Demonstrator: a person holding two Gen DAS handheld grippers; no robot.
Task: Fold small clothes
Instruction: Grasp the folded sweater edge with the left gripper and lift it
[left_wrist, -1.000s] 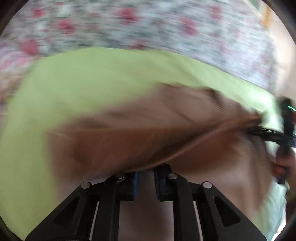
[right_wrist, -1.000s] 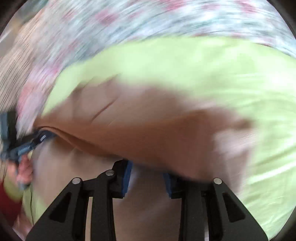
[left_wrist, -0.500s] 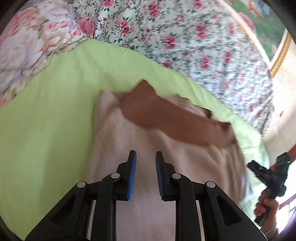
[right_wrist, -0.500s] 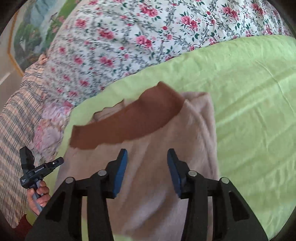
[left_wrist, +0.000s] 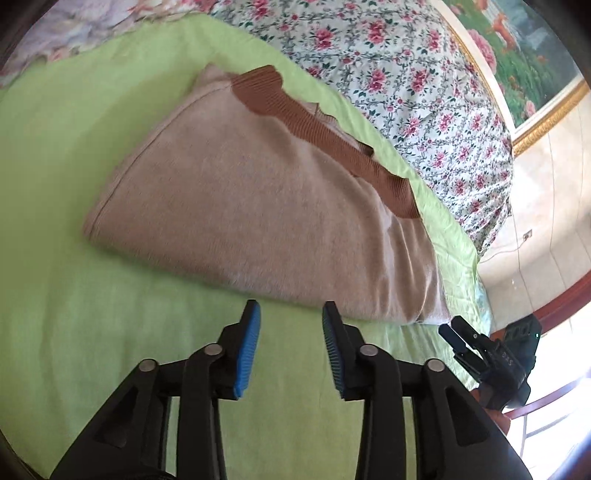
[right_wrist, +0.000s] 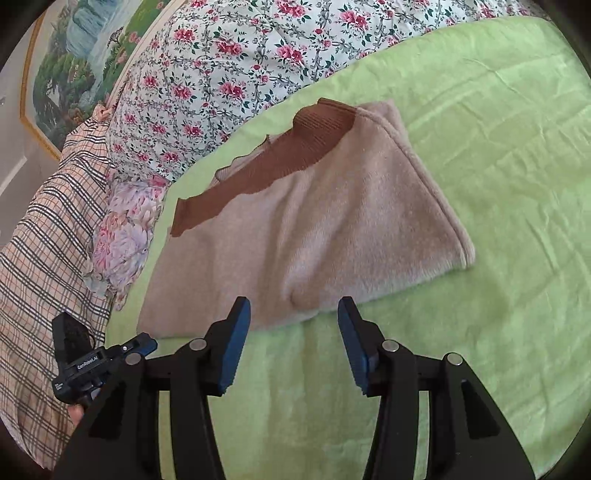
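A beige fuzzy garment (left_wrist: 258, 206) with a brown ribbed band (left_wrist: 325, 136) lies folded flat on the green sheet (left_wrist: 74, 314). It also shows in the right wrist view (right_wrist: 314, 236), brown band (right_wrist: 280, 166) at its far edge. My left gripper (left_wrist: 291, 314) is open and empty, just short of the garment's near edge. My right gripper (right_wrist: 293, 304) is open and empty at the near edge too. The right gripper also shows in the left wrist view (left_wrist: 491, 358), and the left gripper in the right wrist view (right_wrist: 99, 363).
A floral quilt (right_wrist: 229, 66) lies behind the garment. A plaid cloth (right_wrist: 40, 236) and a flowered pillow (right_wrist: 122, 236) lie at the left in the right wrist view. A framed picture (left_wrist: 517, 48) hangs on the wall. The bed's edge (left_wrist: 476, 273) is at the right.
Both grippers were shut on the garment and carried it over in a fold. They have let go, opened wider and drawn back toward me; the garment now lies folded.
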